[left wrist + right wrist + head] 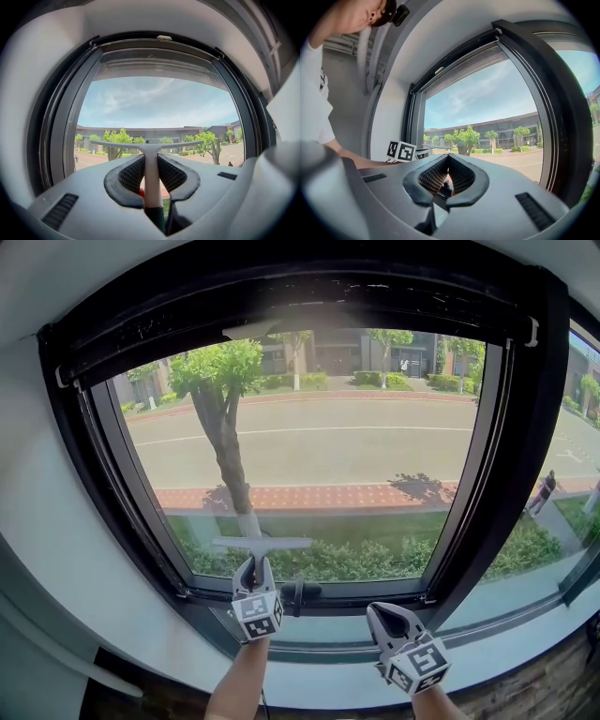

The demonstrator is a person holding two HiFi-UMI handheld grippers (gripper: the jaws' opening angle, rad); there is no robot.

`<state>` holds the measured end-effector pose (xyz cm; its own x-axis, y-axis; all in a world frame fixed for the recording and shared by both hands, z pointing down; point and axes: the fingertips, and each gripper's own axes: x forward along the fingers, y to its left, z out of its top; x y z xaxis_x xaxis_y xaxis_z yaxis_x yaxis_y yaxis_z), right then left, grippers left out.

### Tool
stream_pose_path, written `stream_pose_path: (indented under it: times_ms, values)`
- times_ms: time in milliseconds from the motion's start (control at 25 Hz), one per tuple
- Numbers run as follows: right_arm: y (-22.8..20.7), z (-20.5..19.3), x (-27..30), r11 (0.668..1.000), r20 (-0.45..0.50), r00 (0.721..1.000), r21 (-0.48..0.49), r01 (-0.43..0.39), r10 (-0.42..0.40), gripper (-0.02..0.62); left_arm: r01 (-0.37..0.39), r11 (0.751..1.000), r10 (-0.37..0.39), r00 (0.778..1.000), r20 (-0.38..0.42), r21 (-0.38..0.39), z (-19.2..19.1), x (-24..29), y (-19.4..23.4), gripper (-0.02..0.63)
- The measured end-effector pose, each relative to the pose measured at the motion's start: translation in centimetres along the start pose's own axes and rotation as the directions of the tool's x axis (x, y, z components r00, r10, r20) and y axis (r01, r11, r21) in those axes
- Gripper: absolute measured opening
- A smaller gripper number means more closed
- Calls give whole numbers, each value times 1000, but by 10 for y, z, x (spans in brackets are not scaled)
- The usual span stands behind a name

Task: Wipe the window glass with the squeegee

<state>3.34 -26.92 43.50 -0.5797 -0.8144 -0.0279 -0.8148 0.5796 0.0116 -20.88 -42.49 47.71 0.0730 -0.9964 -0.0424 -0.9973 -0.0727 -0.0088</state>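
**Two grippers low at the window, one carrying the squeegee**

The left gripper (pixel 255 565) pinches the pale handle of the squeegee (pixel 261 544) between its jaws, gripping it just under the blade. The blade runs level across the lowest part of the window glass (pixel 328 446), above the bottom rail of the dark window frame (pixel 521 427); whether it touches the pane I cannot tell. The right gripper (pixel 373 608) hangs to the right, near the sill, its jaws pressed together at the tips with nothing between them.

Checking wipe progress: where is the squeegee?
In the head view, the squeegee is low at the window glass, left of centre, clamped in the left gripper.
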Motion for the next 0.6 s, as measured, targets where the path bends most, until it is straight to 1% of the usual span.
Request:
stream_pose_path:
  times_ms: [600]
  values:
    - [7, -7, 1, 1000, -18, 1000, 5, -7, 7, 11, -6, 1000, 6, 991, -132, -1, -69, -5, 0, 92]
